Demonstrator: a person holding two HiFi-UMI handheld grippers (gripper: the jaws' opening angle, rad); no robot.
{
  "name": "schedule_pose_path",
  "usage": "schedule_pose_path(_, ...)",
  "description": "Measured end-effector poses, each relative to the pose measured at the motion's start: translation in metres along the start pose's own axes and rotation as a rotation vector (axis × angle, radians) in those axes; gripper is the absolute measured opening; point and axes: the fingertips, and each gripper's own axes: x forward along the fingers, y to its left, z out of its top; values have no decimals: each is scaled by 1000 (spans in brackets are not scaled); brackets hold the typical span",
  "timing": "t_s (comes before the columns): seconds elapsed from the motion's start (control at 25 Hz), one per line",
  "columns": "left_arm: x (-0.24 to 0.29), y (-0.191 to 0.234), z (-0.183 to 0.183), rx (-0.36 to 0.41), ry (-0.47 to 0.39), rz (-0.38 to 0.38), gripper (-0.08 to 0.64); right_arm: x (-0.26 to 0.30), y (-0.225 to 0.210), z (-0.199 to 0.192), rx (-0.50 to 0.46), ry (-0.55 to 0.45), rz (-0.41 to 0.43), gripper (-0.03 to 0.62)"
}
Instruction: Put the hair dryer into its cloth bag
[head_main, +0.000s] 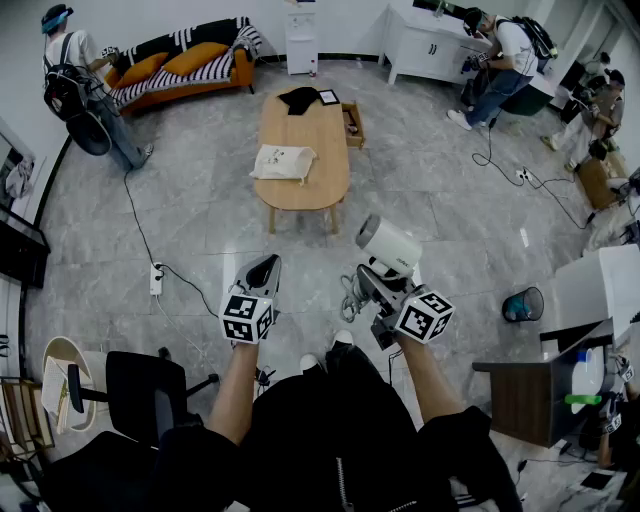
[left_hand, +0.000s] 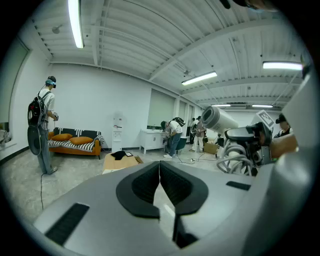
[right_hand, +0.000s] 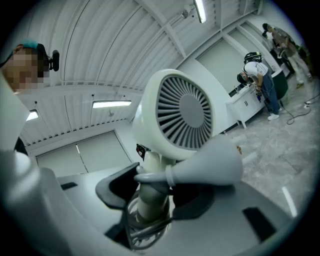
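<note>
One white dryer (right_hand: 182, 112): round barrel, finned rear grille, grey cord (right_hand: 145, 227) coiled at handle (right_hand: 152, 165). Right claw (right_hand: 152, 192) clamps handle. Left claw (left_hand: 160, 172) closed, empty. One cream bag (head_main: 283, 162) on surface (head_main: 310, 195).

The right claw (right_hand: 152, 184) hides the handle base of the hair dryer (right_hand: 182, 112); marks on the cloth bag (head_main: 283, 162) are unreadably small.

Nothing is showing as readable text, brand or number; the faint print on the cream cloth bag (head_main: 283, 162) lying on the oval wooden counter (head_main: 312, 128) is appearing too small to read.
</note>
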Motion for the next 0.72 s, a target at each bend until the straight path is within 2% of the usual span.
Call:
schedule_pose_path(0.36, 3, -3, -2, 5, 10, -14, 14, -5, 0, 5, 6, -49, 18, 199)
schedule_pose_path(0.72, 5, 7, -3, -1, 11, -8, 14, 5, -8, 1, 3, -25, -2, 199)
